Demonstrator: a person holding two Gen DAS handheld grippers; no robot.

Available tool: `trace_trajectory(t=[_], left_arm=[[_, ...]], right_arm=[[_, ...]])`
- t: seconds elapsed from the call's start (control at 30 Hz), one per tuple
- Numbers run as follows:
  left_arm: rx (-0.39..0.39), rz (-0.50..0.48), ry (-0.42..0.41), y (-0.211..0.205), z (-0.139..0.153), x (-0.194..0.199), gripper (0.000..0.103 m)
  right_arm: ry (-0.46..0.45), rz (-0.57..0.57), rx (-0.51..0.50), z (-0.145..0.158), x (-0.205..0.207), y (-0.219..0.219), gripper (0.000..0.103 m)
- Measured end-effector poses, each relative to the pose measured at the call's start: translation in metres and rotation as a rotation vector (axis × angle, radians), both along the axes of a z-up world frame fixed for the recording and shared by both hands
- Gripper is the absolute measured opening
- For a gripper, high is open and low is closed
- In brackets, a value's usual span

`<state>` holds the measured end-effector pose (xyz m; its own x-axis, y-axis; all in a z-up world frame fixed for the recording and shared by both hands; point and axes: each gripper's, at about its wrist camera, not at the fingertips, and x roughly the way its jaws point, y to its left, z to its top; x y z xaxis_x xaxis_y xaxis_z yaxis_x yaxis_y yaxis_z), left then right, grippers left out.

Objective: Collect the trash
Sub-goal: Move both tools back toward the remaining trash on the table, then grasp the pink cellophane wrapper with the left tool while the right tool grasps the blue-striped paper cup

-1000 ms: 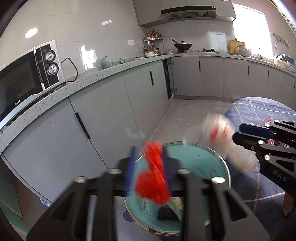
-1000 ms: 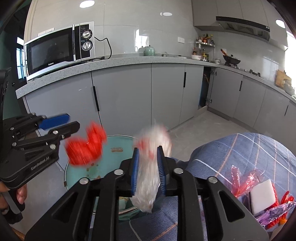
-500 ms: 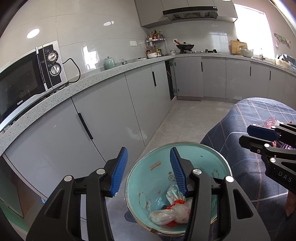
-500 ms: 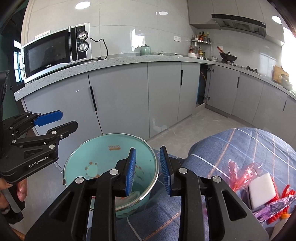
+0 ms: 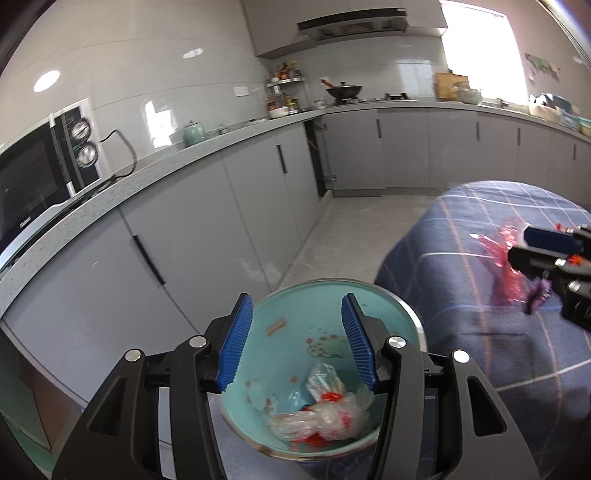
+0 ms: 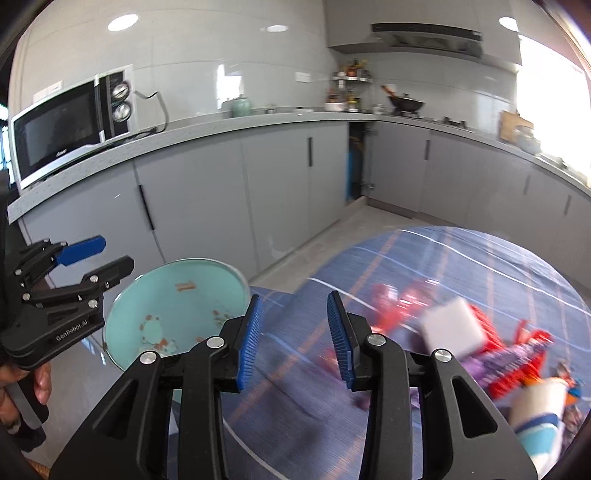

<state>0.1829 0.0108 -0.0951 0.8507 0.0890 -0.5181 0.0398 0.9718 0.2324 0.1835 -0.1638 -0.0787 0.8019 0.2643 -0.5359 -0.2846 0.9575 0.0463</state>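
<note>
Wrappers (image 6: 495, 354) and sponge (image 6: 452, 326) on checked tablecloth (image 6: 291, 373)

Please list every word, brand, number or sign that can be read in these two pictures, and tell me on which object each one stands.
"GenRobot.AI": white print on the black body of the left gripper, seen from the right wrist.
Brand on the microwave: too blurred to read.
Reddish mark inside the teal basin: too small to read.
Wrappers on the checked cloth: motion blur, nothing legible.

Setting: home kitchen. Grey cabinets (image 6: 280, 192) are running under an L-shaped speckled countertop (image 6: 207, 127). A microwave (image 6: 70, 125) is sitting on it; a wok (image 5: 343, 90) is standing below a range hood (image 5: 354, 22); a spice rack (image 5: 284, 85) is occupying the corner.
</note>
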Motion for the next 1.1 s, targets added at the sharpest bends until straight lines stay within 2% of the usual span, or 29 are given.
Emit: trace_trajectory(t=[0.1, 0.27, 0.37, 0.43, 0.5, 0.77, 0.83, 1.1], left_arm=[[0.011, -0.037, 0.000, -0.016, 0.001, -0.004, 0.051], [0.022, -0.097, -0.001, -0.046, -0.001, -0.009, 0.052], [0.027, -0.133, 0.003, -0.065, -0.003, -0.012, 0.052], [0.026, -0.156, 0.007, -0.078, -0.005, -0.014, 0.053], [0.029, -0.174, 0.006, -0.088, -0.007, -0.015, 0.056], [0.033, -0.222, 0.014, -0.133, -0.018, -0.007, 0.057], [0.037, -0.222, 0.021, -0.139, -0.022, -0.002, 0.057], [0.029, -0.219, 0.053, -0.140, -0.030, 0.009, 0.058]], right_arm=[[-0.012, -0.047, -0.002, 0.006, -0.017, -0.027, 0.039], [-0.024, -0.163, -0.016, 0.011, -0.050, -0.081, 0.049], [-0.016, -0.226, -0.026, 0.005, -0.064, -0.106, 0.052], [-0.007, -0.267, -0.015, -0.001, -0.071, -0.122, 0.061], [0.000, -0.306, -0.005, -0.008, -0.079, -0.136, 0.063], [0.057, -0.393, 0.003, -0.029, -0.081, -0.159, 0.066], [0.062, -0.402, 0.001, -0.032, -0.079, -0.161, 0.075], [0.160, -0.445, 0.018, -0.053, -0.056, -0.172, 0.073]])
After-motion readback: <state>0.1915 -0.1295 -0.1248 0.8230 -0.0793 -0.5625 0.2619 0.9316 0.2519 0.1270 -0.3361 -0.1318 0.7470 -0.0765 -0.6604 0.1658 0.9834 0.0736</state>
